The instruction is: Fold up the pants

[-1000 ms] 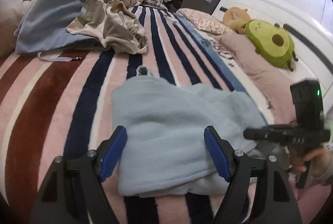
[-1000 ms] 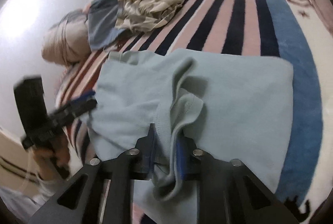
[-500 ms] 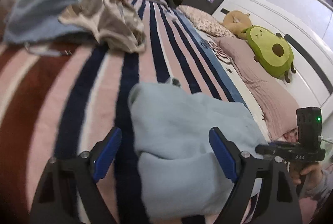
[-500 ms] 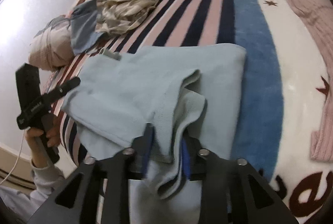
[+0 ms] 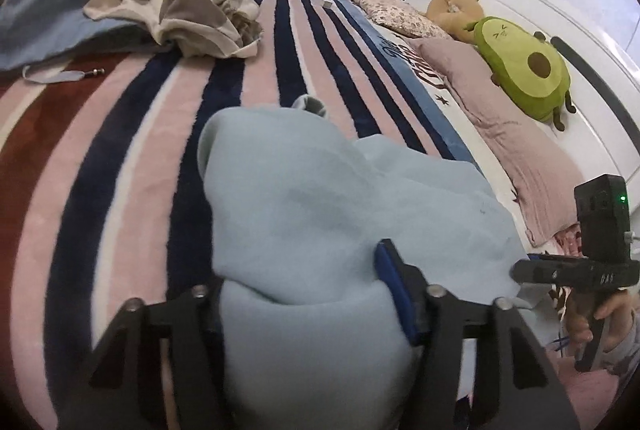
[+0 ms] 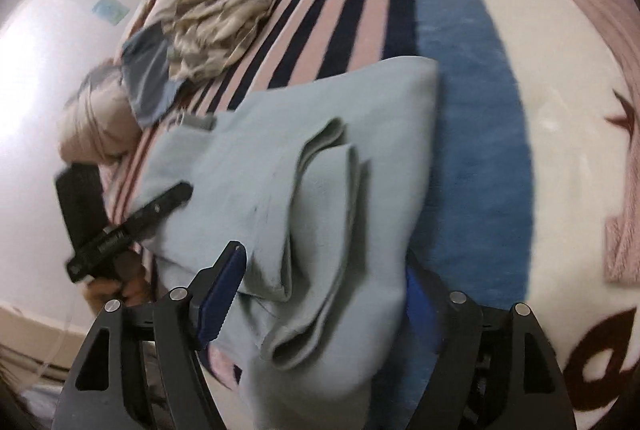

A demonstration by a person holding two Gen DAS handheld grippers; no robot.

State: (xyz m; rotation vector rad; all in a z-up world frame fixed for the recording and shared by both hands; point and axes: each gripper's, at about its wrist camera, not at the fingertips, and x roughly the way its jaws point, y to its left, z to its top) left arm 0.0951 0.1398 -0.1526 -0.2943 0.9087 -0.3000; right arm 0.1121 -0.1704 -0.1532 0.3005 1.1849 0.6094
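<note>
- Pants (image 5: 320, 214): light blue fleece, lying in a compact multi-layer bundle on the striped blanket (image 5: 132, 158) of the bed, near its front edge. Legs are no longer spread out; judging by this, most of the folding is done.
- Left tool (image 5: 308, 294): jaws partly apart, with the near end of the bundle bulging up between them. The blue pad on one side touches the cloth; the other pad is hidden under the fabric. Looks like a loose straddle, but I can't tell if it actually pinches.
- Right tool (image 6: 320, 290): jaws wide apart around the opposite near corner of the bundle. Cloth sits between the fingers (image 6: 224, 286) with a visible gap on that side, so it grips nothing.
- Right-wrist view shows the top layer rucked: a loose flap and ridge (image 6: 328, 166) run across the middle, and layer edges don't line up at the near end.
- A small grey tab (image 6: 196, 120) sticks out at the far left corner of the bundle; can't tell if it is a label or a cord end.
- Left to do, in my estimate: flatten the ridge, square the edges, maybe one tidy-up press. No further big fold seems needed.
- Off-task clutter: crumpled clothes pile (image 5: 180, 6) well apart at the far end, avocado plush (image 5: 524, 66) by the headboard.
</note>
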